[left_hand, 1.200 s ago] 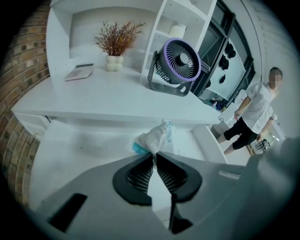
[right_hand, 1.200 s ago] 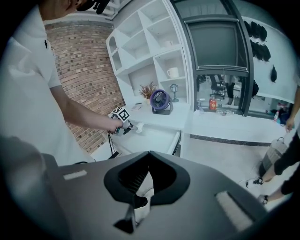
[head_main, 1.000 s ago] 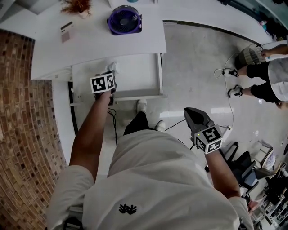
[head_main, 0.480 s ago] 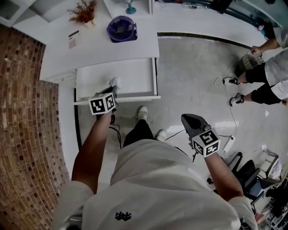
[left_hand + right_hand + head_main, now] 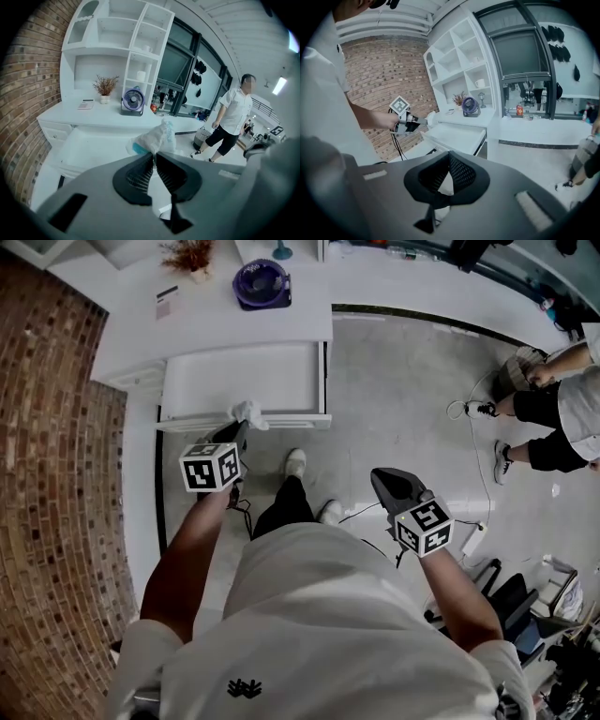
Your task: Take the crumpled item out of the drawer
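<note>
Head view: left gripper [image 5: 242, 430] clamped on crumpled white wrapper [image 5: 250, 412] above drawer [image 5: 281, 381] front edge; white desk [image 5: 216, 329], brick wall [image 5: 56, 474], grey floor [image 5: 403, 381] | Left gripper view: jaws pinch wrapper | Right gripper view: right gripper [image 5: 449, 157] closed, empty | Step: lift-out, apparently; next: carry clear, keep pinch

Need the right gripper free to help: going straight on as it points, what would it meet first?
Probably the open white drawer; the shut, empty right gripper aims at its front edge, though depth is unclear.
</note>
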Motion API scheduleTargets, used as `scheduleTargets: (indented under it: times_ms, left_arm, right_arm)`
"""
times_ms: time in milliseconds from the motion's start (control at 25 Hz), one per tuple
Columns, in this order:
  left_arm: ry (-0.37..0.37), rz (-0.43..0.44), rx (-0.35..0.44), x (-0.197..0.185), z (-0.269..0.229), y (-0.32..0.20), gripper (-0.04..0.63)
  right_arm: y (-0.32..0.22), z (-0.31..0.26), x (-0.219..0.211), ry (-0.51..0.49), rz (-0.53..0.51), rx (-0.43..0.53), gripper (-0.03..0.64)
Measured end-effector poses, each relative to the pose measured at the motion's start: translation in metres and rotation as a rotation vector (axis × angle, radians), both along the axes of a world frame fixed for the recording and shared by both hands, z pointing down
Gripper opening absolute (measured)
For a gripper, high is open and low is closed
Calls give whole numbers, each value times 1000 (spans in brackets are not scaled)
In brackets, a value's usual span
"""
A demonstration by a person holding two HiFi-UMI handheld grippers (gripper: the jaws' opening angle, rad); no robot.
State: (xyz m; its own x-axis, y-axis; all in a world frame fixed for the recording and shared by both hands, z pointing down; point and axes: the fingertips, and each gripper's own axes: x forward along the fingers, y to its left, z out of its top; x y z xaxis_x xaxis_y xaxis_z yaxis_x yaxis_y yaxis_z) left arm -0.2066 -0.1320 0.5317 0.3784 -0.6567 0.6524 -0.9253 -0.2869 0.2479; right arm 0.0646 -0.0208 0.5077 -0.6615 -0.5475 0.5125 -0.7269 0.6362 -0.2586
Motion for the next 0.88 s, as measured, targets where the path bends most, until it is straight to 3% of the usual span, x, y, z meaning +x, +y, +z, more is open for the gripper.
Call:
scheduleTargets:
  times_ms: [880]
  left_arm:
    - [9,103,58,30,-45,97,32]
  right_arm:
    - [39,-13,-6,20,-20,62,12]
